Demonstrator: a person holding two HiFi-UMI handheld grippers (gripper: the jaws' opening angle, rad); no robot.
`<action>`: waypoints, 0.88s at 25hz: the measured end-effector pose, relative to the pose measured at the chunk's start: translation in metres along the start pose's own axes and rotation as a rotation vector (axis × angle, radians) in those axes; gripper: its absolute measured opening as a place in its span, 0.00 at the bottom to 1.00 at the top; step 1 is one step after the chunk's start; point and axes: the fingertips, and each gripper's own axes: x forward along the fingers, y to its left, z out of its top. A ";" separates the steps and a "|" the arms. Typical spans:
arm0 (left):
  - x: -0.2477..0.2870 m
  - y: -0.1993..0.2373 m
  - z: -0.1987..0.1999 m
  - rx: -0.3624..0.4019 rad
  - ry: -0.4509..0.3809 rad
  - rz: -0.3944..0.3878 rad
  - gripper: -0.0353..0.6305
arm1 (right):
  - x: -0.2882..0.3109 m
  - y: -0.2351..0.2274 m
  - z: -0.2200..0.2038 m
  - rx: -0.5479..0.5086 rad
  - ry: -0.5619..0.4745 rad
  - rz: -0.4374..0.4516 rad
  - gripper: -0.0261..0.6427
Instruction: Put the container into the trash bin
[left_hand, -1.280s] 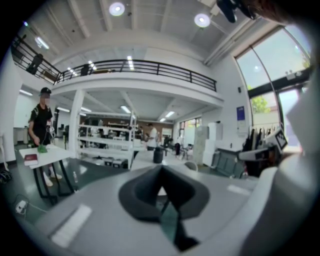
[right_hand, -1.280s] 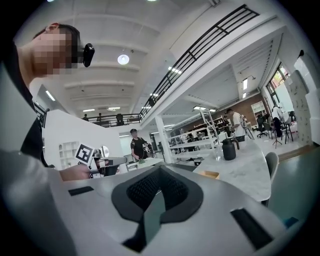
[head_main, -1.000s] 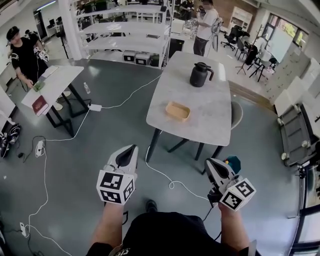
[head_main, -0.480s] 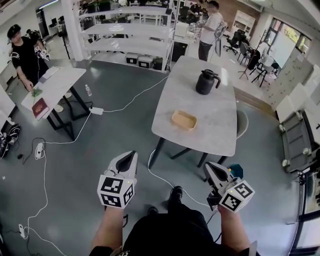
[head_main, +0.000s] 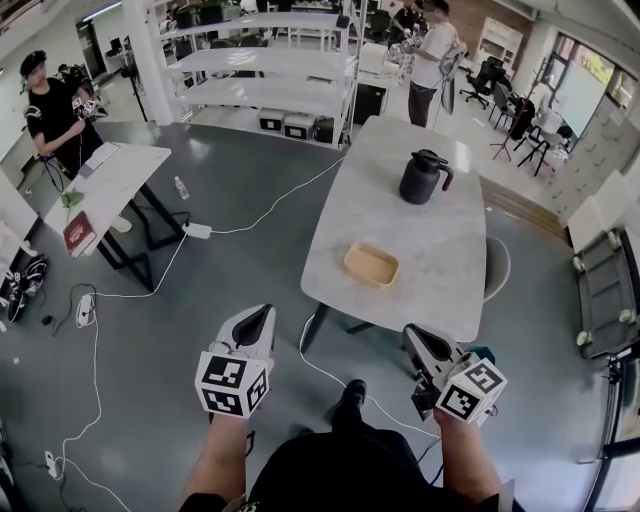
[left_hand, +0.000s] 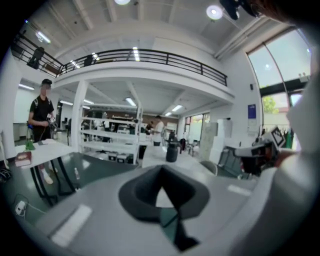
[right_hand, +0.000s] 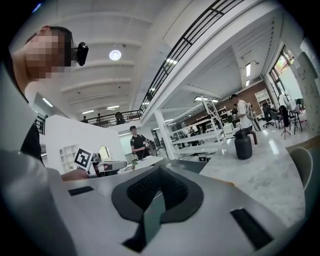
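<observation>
Left gripper (head_main: 264, 312) and right gripper (head_main: 411, 332) are both clenched on nothing, well short of the shallow tan rectangular container (head_main: 371, 265), which lies on the pale grey stone-patterned table (head_main: 440, 235).

Tan container (head_main: 371, 265) on a pale grey marbled table (head_main: 440, 290), glossy black jug (head_main: 423, 177) behind it. Dark grey floor (head_main: 230, 275), white shelving (head_main: 260, 60). Left gripper (head_main: 265, 311) and right gripper (head_main: 410, 331) are light grey, each carrying a cube of black-and-white square markers.
</observation>
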 end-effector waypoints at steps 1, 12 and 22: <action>0.011 -0.002 0.002 -0.001 0.006 -0.001 0.07 | 0.004 -0.010 0.005 0.001 -0.001 0.005 0.03; 0.132 -0.051 0.040 0.049 0.054 -0.052 0.07 | 0.028 -0.128 0.037 0.060 -0.015 0.028 0.03; 0.185 -0.081 0.038 0.086 0.128 -0.051 0.07 | 0.032 -0.185 0.039 0.101 0.008 0.067 0.03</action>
